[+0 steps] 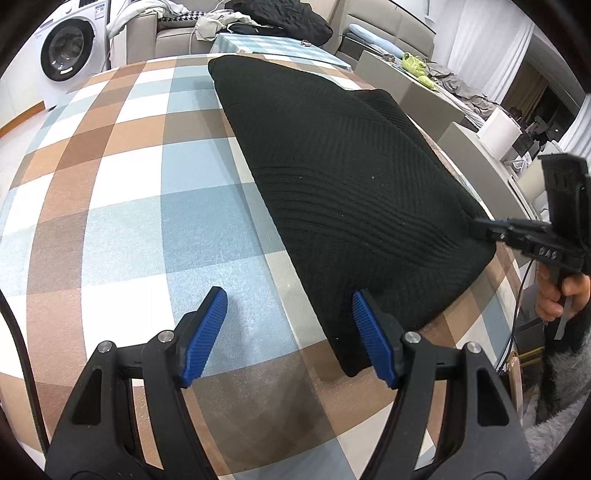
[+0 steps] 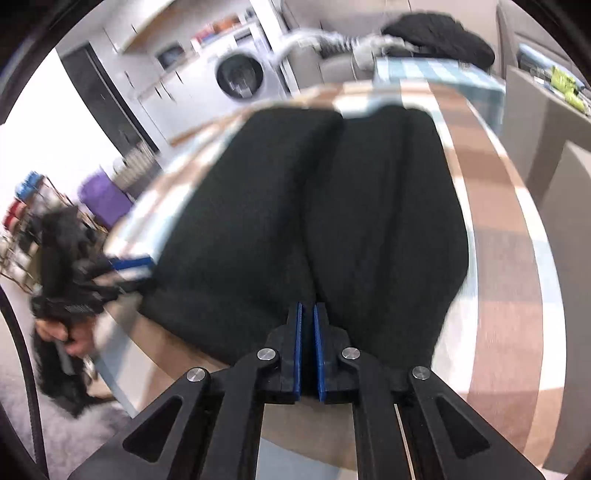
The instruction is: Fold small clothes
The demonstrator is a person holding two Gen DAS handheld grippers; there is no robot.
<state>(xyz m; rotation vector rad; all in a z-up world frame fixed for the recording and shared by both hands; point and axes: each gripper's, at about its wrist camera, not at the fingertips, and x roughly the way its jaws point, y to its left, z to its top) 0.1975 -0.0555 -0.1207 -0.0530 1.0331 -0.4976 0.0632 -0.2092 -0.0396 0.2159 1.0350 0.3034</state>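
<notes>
A black knit garment point(image 1: 332, 177) lies folded on the checked tablecloth point(image 1: 129, 203); it also shows in the right wrist view point(image 2: 332, 206). My left gripper point(image 1: 290, 321) is open, its blue pads on either side of the garment's near left corner, one pad over the cloth's edge. My right gripper point(image 2: 307, 314) is shut on the garment's near edge; in the left wrist view it point(image 1: 480, 227) grips the garment's right corner. The left gripper also shows blurred in the right wrist view point(image 2: 129, 269) at the garment's left edge.
A washing machine point(image 1: 66, 48) stands at the back left. A sofa point(image 1: 177, 37) with a pile of clothes point(image 1: 280, 18) sits behind the table. A grey counter point(image 1: 424, 96) with clutter runs along the right. The table edge point(image 2: 177, 354) is close to my right gripper.
</notes>
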